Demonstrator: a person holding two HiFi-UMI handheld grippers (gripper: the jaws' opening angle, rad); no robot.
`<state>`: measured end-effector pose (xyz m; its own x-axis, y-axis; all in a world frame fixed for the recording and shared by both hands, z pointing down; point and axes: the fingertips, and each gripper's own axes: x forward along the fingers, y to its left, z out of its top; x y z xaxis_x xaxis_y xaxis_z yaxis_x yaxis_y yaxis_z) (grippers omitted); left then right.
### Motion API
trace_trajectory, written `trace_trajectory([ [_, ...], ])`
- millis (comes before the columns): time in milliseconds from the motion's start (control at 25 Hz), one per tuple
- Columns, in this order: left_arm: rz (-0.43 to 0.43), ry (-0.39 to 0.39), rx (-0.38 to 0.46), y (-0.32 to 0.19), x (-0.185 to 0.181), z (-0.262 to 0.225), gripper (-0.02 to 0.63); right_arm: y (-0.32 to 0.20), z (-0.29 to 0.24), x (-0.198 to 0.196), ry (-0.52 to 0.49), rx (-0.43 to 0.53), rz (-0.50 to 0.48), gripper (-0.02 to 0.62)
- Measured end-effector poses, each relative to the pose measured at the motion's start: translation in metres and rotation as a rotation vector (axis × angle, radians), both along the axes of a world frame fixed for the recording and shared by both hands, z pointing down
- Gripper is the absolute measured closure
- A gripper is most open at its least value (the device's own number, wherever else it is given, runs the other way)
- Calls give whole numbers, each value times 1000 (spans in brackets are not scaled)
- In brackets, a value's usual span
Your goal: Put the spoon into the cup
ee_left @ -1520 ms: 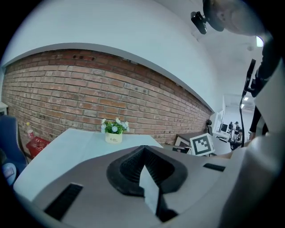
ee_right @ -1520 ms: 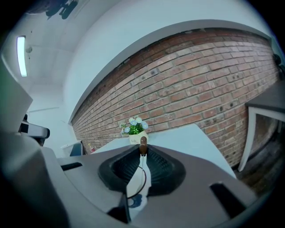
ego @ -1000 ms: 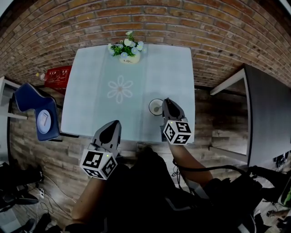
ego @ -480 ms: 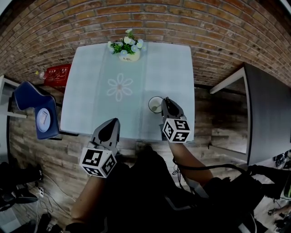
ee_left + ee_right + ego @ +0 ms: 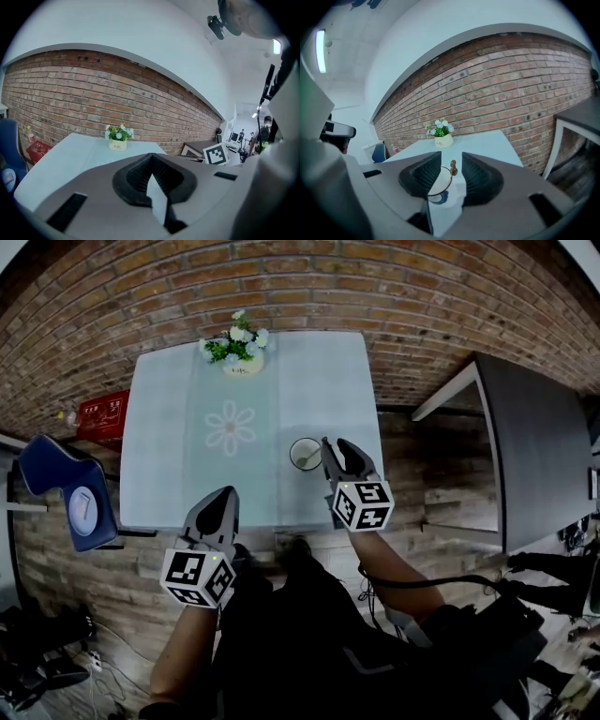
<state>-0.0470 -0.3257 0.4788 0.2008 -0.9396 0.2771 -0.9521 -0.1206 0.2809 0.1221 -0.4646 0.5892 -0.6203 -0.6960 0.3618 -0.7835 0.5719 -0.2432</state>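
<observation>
Brick wall behind, pale table [image 5: 169,427] in front. Near its front edge stands the cup [image 5: 305,454], the spoon [image 5: 453,165] already leaning inside. Right gripper [image 5: 335,448] has just been opening its jaws; they stand apart, the handle's top in the gap, not pressed. Left gripper [image 5: 223,498] is closed, empty. The spoon seems light, stiff, thin: take it by the handle. The cup looks fragile, easy to tip.
</observation>
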Motion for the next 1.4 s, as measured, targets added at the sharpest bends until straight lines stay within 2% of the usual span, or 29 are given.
trace_trajectory([
  [160, 31, 16, 15, -5, -2, -6, 597, 5, -26, 2, 27, 41, 0, 456],
  [320, 78, 34, 18, -16, -5, -6, 597, 8, -56, 11, 27, 83, 45, 457],
  [680, 141, 40, 66, -18, -25, -32, 596, 26, -120, 17, 16, 179, 136, 535],
  [880, 178, 32, 111, -22, -36, -50, 595, 33, -155, 17, -2, 228, 174, 540],
  [1400, 161, 28, 192, -8, -62, -85, 597, 76, -199, -4, 27, 267, 145, 577],
])
